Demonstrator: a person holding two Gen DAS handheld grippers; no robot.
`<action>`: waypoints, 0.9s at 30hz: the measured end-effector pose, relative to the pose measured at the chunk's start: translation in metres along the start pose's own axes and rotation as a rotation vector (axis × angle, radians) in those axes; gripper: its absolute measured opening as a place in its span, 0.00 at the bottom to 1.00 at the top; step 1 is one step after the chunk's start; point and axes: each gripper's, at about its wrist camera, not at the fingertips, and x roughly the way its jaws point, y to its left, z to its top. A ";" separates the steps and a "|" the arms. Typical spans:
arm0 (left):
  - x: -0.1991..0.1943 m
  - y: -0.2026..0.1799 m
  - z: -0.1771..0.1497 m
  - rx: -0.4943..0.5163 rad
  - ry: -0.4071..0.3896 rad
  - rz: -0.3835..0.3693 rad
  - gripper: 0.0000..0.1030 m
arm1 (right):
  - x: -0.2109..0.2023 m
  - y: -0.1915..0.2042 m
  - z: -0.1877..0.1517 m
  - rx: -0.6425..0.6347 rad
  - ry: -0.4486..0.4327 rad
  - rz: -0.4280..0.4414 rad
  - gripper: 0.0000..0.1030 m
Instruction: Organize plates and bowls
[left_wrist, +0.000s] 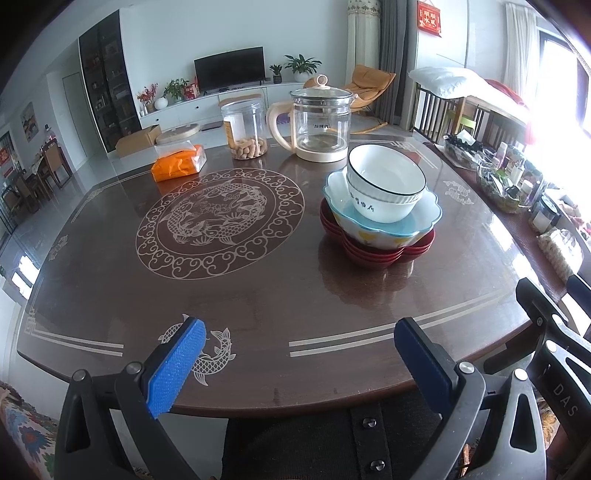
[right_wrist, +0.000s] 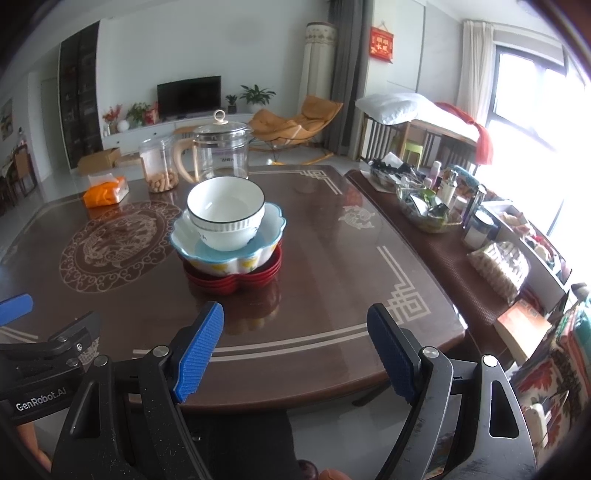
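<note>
From the left wrist, the left gripper (left_wrist: 299, 354) stands released and empty at the near table edge, the white dark-rimmed ceramic bowl (left_wrist: 386, 192) nested in a scalloped blue-lined dish (left_wrist: 424, 212) on stacked red lobed plates (left_wrist: 373, 253), ahead and rightward. From the right wrist, the right gripper (right_wrist: 295, 350), likewise spread and empty, faces that stack ahead, slightly leftward, seemingly nearer; round, it shows no long axis.

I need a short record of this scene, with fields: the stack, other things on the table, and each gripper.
stack: white bowl in a scalloped bowl, on red plates
stack place: right part of the table
other things: glass kettle, jar with peanuts, orange pack
left gripper: open, empty, at the near table edge
right gripper: open, empty, short of the stack
</note>
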 end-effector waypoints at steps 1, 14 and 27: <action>0.000 0.000 0.000 -0.001 0.001 -0.001 0.99 | 0.000 0.000 0.000 0.000 0.000 0.000 0.81; 0.001 0.000 0.000 -0.003 0.007 -0.004 0.99 | 0.000 -0.001 0.000 0.000 -0.001 -0.001 0.81; 0.001 -0.004 0.002 0.006 0.008 -0.012 0.98 | 0.001 0.001 0.002 -0.004 -0.005 0.003 0.81</action>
